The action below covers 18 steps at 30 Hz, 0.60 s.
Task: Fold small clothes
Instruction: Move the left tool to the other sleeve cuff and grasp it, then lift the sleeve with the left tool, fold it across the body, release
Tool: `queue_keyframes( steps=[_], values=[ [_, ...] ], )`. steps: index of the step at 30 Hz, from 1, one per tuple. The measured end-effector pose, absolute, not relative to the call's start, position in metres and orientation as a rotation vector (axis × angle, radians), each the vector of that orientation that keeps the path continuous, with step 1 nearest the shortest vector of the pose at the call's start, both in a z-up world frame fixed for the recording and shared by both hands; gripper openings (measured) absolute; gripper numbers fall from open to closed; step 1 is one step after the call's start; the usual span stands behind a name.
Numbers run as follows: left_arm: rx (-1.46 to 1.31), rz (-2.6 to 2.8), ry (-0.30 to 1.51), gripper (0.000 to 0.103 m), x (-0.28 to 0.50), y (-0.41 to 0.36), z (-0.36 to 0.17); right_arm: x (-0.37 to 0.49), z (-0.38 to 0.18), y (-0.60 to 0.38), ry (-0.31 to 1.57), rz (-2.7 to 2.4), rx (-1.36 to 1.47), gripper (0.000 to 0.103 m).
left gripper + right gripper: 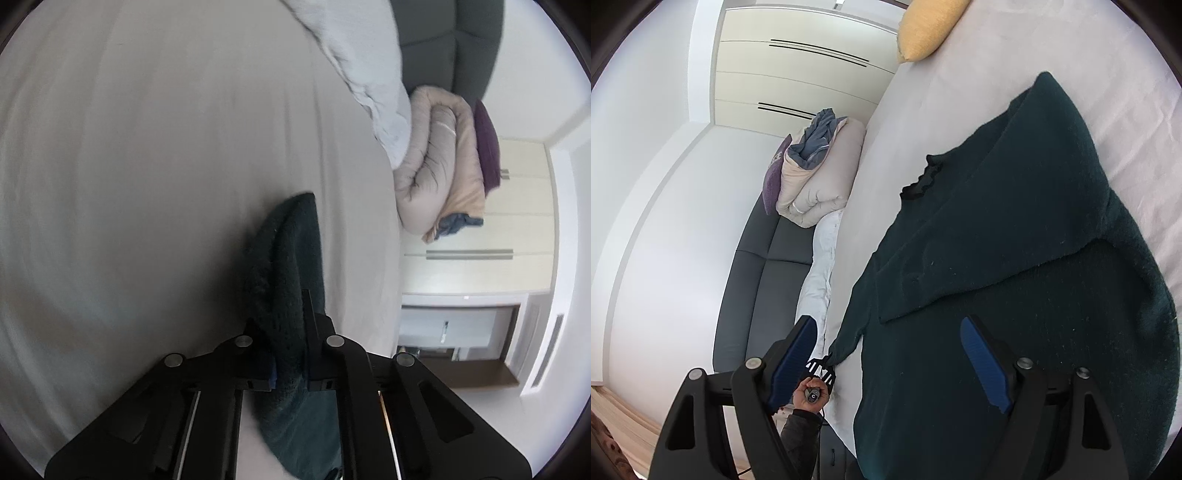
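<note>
Folding a dark green knitted sweater (pixel 1015 258) on the pale bed sheet (pixel 923 110).
The left gripper (pixel 291 332) is clenching the sweater's edge; the right gripper's (pixel 890 354) fingers are hanging released above it.

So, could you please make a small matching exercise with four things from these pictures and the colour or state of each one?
Things:
1. left gripper
2. right gripper
3. sweater
4. cushion

Colour or state:
a. yellow
b. open, holding nothing
c. dark green, spread on the bed
d. shut on cloth

Pairs: 1-d, 2-b, 3-c, 4-a
</note>
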<state>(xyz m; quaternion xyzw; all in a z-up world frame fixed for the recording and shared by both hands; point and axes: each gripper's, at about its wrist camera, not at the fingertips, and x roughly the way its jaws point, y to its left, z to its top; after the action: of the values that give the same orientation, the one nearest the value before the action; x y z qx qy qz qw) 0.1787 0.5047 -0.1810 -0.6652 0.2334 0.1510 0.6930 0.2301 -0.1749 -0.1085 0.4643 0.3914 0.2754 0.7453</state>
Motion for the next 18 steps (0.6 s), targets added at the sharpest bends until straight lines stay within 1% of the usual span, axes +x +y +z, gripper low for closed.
queue_keyframes(
  steps=[6, 11, 15, 18],
  values=[
    [-1.421, 0.307, 0.532, 0.006, 0.181, 0.484, -0.163, 0.232, -0.102, -0.176, 0.839, 0.617, 1.011, 0.083],
    [-1.315, 0.256, 0.561, 0.006, 0.189, 0.453, -0.137, 0.233, -0.106, -0.175, 0.846, 0.609, 0.999, 0.083],
    [-1.155, 0.190, 0.606, 0.006, 0.205, 0.405, -0.103, 0.236, -0.109, -0.173, 0.855, 0.603, 0.980, 0.083],
    [-0.957, 0.092, 0.648, 0.006, 0.226, 0.340, -0.065, 0.241, -0.111, -0.171, 0.859, 0.602, 0.972, 0.083]
  ],
)
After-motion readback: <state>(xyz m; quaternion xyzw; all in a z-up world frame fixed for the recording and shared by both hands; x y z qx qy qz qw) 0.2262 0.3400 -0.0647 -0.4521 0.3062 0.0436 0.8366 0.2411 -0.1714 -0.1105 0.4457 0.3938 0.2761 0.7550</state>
